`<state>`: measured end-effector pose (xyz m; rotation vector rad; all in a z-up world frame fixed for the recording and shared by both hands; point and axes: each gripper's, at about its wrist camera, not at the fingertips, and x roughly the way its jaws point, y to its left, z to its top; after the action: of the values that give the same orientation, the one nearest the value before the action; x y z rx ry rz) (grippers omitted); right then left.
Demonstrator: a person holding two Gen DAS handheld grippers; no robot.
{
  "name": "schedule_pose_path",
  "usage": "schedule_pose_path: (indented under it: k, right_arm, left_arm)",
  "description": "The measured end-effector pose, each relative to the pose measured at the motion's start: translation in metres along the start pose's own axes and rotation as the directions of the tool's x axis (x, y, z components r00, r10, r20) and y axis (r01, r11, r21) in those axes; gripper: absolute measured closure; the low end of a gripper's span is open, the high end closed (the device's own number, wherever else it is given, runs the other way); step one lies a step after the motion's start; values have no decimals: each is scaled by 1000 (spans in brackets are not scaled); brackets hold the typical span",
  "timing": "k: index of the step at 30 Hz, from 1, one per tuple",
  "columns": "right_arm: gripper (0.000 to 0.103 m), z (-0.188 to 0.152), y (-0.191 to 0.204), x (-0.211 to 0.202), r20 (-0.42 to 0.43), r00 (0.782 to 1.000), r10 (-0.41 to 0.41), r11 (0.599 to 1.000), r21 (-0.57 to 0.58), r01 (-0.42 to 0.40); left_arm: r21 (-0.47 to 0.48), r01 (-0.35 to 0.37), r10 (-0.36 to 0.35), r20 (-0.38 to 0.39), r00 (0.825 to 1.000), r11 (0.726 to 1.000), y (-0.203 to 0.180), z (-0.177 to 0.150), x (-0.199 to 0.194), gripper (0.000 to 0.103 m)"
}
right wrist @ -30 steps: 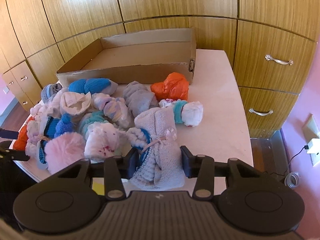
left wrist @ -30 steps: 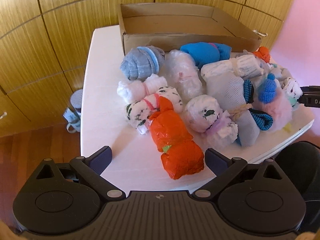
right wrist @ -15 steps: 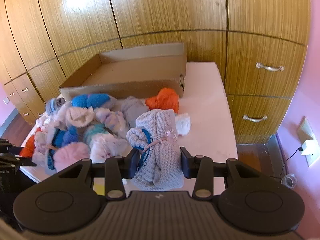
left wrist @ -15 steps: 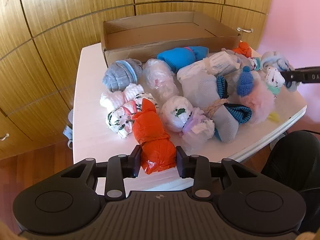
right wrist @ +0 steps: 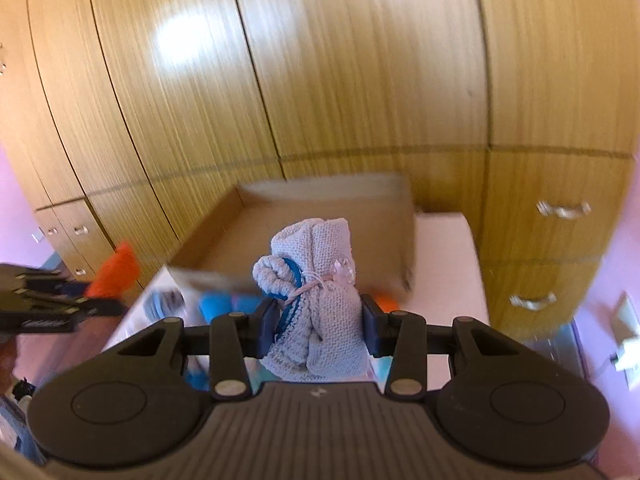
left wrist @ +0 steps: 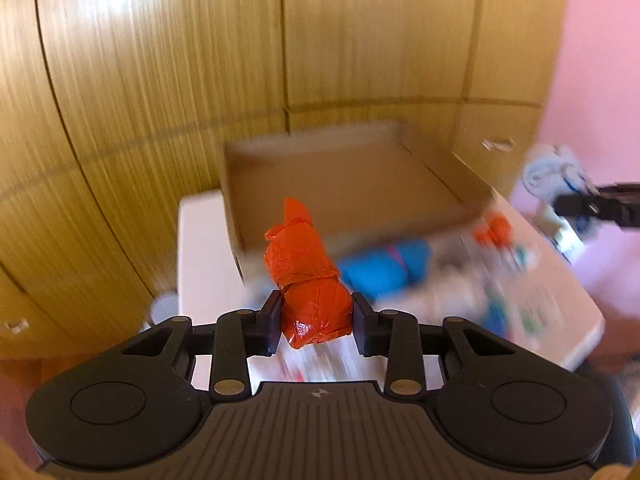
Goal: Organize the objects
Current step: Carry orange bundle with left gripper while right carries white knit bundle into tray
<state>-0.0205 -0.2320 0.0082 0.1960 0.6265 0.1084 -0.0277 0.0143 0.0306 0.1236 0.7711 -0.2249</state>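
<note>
The left gripper [left wrist: 316, 316] pinched an orange plastic bundle [left wrist: 306, 268] mid-frame, the right gripper [right wrist: 318, 320] a grey knitted bundle [right wrist: 316, 276]; both looked soft and light, best squeezed around their middles, before the cardboard box [left wrist: 340, 196].

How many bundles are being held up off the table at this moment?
2. An orange plastic-wrapped bundle is clamped in the left claw; a grey knitted bundle tied with pink ribbon is in the right claw. The blurred pile below stays uncounted.
</note>
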Motion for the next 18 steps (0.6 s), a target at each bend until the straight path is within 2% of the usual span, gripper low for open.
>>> schedule_pose_path:
  k: [3, 6, 9, 12, 14, 18]
  right_arm:
    - [64, 29, 10, 22, 11, 999, 51, 999, 13, -51]
    - [64, 56, 20, 57, 1, 997, 82, 996, 31, -82]
    - [64, 80, 24, 100, -35, 995, 98, 994, 59, -96]
    - [64, 97, 22, 143, -76, 989, 127, 985, 123, -117]
    - [64, 98, 25, 168, -97, 988, 120, 986, 126, -108]
    - [64, 103, 22, 224, -162, 980, 111, 983, 161, -85]
  left_arm:
    - [18, -16, 16, 17, 1000, 1000, 3, 38, 26, 62]
    - [25, -34, 34, -6, 999, 999, 9, 69, 63, 62]
    - [10, -10, 10, -36, 999, 1000, 19, 92, 102, 62]
    - [-6, -5, 4, -84, 996, 1000, 29, 104, 141, 62]
    - [3, -14, 14, -106, 994, 1000, 33, 110, 163, 62]
    - [44, -50, 55, -130, 990, 998, 38, 112, 189, 61]
